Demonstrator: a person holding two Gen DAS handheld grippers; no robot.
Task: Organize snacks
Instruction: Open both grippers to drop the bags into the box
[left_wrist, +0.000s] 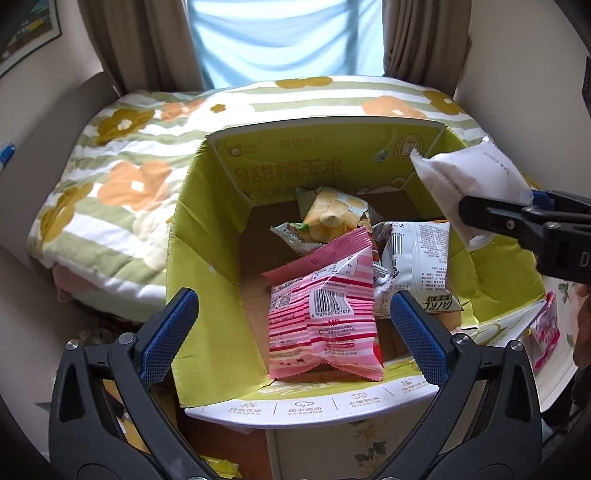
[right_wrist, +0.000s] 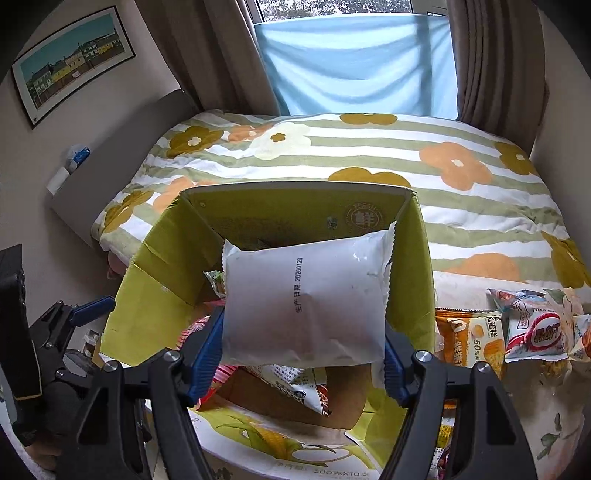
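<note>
Left gripper: jaws spread wide over the open box, nothing pinched; the pink striped packet lies in the box below, free of the pads.
Right gripper: pinching a white packet by its sides, above the box.
White packet: plain back with a printed date; its front is hidden.
Cardboard box: green-lined, flaps up; near wall cut off by the gripper arms.
Inside the box: yellow packet, white barcode packet; lower packets mostly covered, labels unreadable.
Loose snacks: beside the box on the right, partly cut off.
Floral quilt: behind the box.
</note>
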